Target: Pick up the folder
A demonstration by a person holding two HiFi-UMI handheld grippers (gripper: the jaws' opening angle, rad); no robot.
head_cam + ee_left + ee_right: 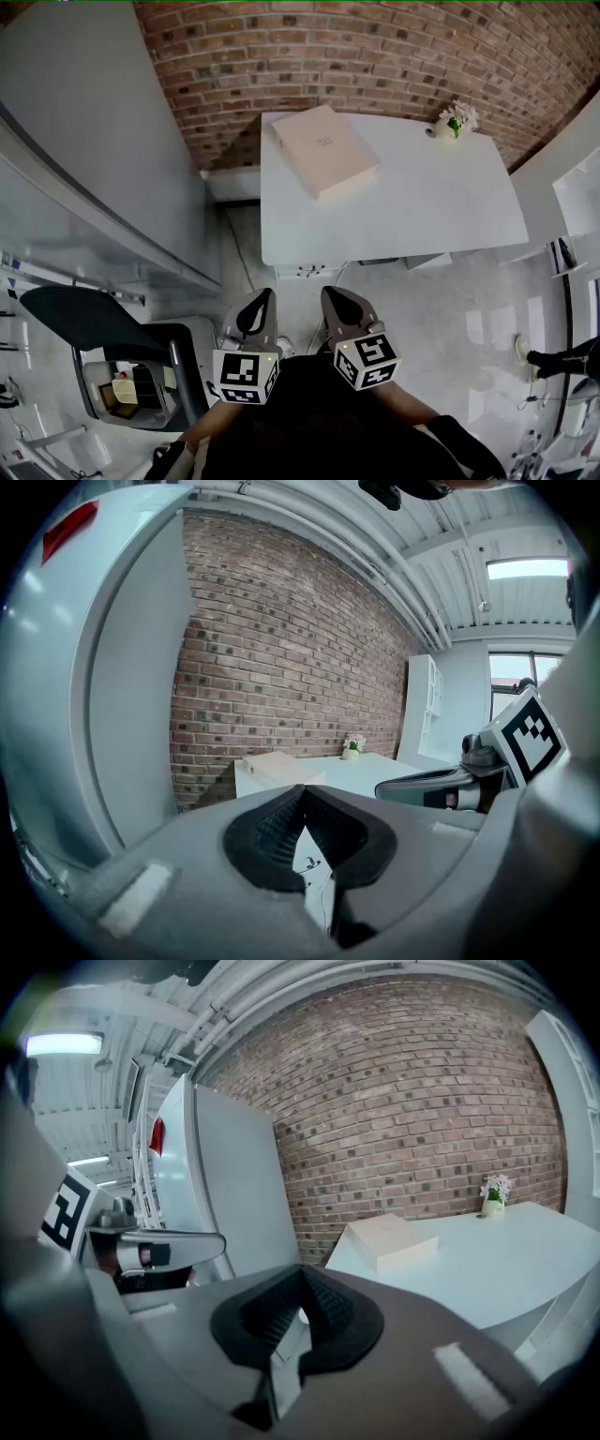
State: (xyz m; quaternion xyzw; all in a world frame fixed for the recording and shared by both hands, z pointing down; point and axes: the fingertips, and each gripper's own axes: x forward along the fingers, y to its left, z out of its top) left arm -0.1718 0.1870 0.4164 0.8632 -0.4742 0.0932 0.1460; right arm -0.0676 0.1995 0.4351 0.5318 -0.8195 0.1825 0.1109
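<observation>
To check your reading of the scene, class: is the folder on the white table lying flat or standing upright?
Lying flat. The folder rests broad face up on the table, near its far left corner.

**Count of items in view, by kind**

Recorded: one white surface [441,206]. One folder [323,150], pale and flat. One small pot of white flowers [455,120]. Two grippers, namely the left gripper [263,298] and the right gripper [330,296]. Two marker cubes, one per gripper: the left cube [246,375] and the right cube [366,361]. One brick wall [375,56]. One dark machine [84,323] at lower left, kind not determined. One shoe [523,351] at the right edge, belonging to a second person.
</observation>
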